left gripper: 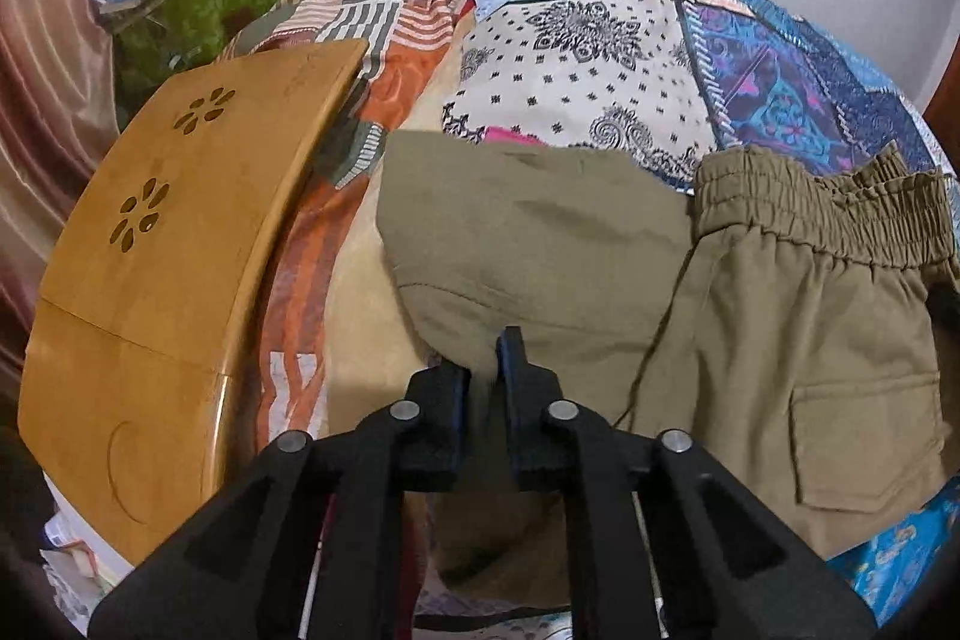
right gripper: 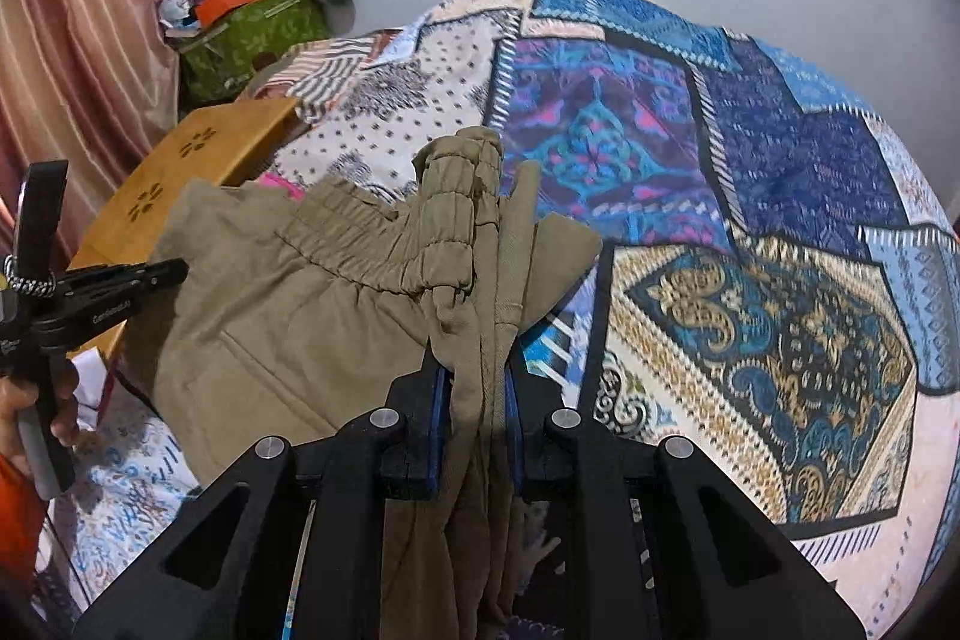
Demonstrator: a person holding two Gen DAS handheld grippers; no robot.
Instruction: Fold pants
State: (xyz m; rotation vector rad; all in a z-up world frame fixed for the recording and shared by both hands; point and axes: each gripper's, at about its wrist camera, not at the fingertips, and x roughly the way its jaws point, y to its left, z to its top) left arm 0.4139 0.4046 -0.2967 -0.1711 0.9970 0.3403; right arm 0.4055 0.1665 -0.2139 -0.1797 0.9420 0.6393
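both tools are clamped on cloth: the left gripper (left gripper: 485,370) pinches a folded edge of the pants (left gripper: 600,274), the right gripper (right gripper: 477,388) a bunched waistband. the pants hang over the patchwork bedspread (right gripper: 750,172), apparently mid-fold and not yet laid flat. a wooden lap tray (left gripper: 162,250) lies just beside the left edge and may obstruct.

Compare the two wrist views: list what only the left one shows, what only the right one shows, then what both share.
Left only: the left tongs pinching a pants fold, and a flap pocket.
Right only: the right tongs shut on bunched pants fabric, the gold-and-blue quilt panel, and the left gripper's side.
Both: the pants, their waistband, wooden board, green box.
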